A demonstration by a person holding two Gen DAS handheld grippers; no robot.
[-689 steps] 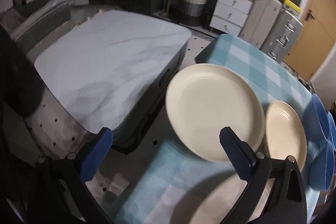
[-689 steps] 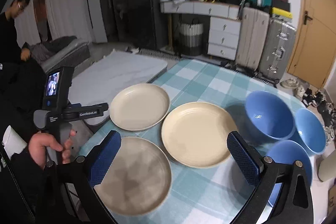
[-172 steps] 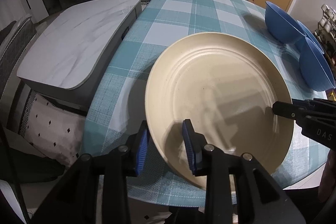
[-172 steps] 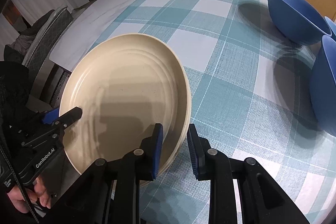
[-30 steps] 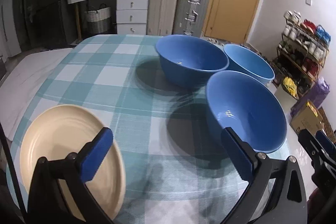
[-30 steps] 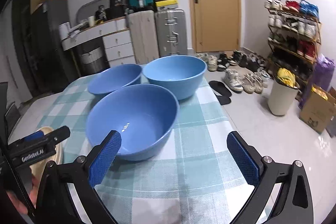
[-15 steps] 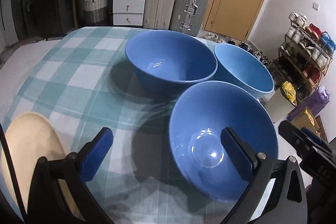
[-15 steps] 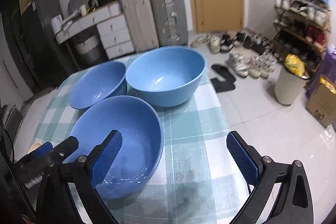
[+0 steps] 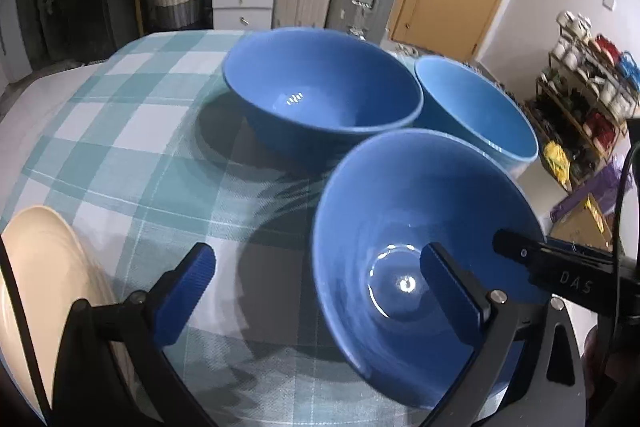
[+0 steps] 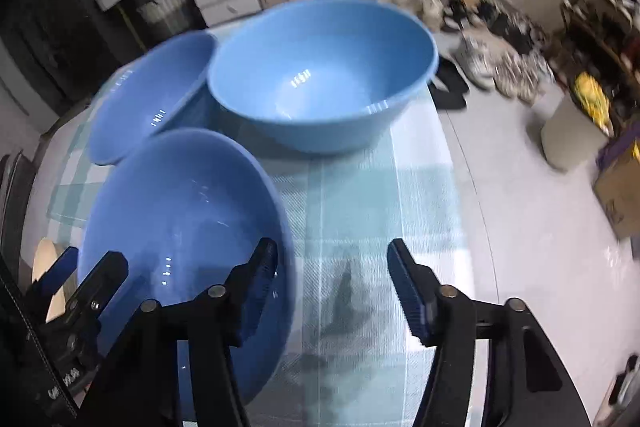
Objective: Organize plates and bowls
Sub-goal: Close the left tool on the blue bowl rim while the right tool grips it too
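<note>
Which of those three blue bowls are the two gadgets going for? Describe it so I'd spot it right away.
Find the checked tablecloth and its cluster of three blue bowls. The target is the nearest bowl, at the table's near edge. Unlike the far bowl and the lighter bowl, both hand-held grippers straddle its rim: left hand-held gripper, right hand-held gripper.

A table covered by a teal-and-white checked cloth (image 9: 132,131) holds three round blue bowls (image 9: 320,99) clustered near its far edge, and a cream round plate (image 9: 44,267) at the left edge.
</note>
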